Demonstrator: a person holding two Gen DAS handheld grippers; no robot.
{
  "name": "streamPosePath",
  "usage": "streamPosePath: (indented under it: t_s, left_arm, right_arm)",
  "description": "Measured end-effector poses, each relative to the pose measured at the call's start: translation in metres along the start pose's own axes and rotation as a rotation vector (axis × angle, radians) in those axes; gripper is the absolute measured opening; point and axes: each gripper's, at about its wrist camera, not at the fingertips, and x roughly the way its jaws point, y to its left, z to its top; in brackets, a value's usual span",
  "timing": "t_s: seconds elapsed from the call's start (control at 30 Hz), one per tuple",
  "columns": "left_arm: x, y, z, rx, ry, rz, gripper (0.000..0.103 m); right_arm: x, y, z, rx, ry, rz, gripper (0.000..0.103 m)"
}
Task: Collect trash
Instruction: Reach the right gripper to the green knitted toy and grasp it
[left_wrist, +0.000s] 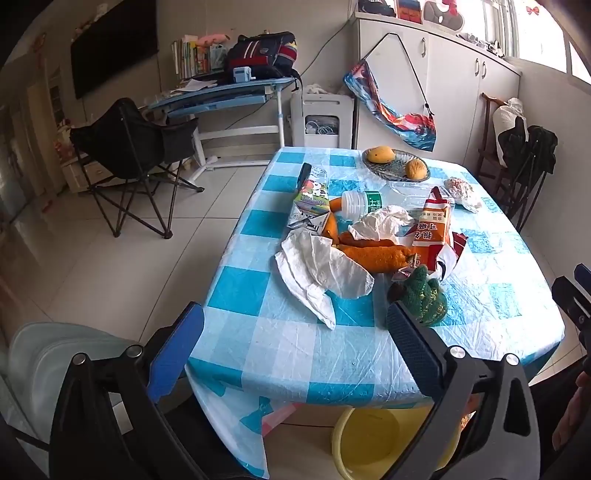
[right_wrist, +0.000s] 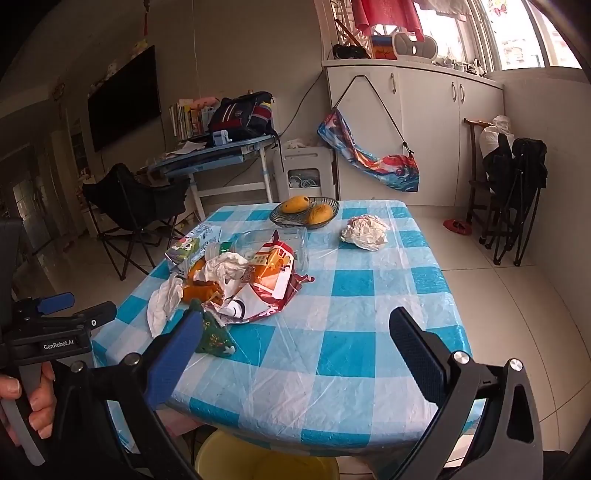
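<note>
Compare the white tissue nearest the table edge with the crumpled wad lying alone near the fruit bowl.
The near tissue is spread loose and flattened; the lone wad is balled up tight. The near tissue lies against the trash pile, touching the orange peel; the lone wad sits apart on bare tablecloth. The near tissue looks plain white; the lone wad shows reddish marks. Both are crumpled white paper lying on the table, untouched by either gripper.

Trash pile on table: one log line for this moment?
left hand-held gripper: open, empty | right hand-held gripper: open, empty | trash pile: untouched | yellow bin: under table edge
</note>
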Motion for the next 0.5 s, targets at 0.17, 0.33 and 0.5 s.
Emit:
streamPosePath:
  t_s: [0.17,0.33,0.5]
  left_arm:
    - [0.0,0.005,-0.001,-0.017,0.002,0.001,0.096]
    - [-0.001,0.006,-0.002,-0.011,0.0,0.006,0.096]
    - [-0.002,0.005,-0.002,-0.001,-0.004,0.013,0.096]
  right_arm:
    - [-0.002,0.003,-0.002,-0.031,0.001,-0.002,0.097]
    - [0.002,0.009,-0.002,-0.054,0.003,-0.006,0.097]
    - [0.005,0.011,-0.005,-0.066,0.007,0.004,0.097]
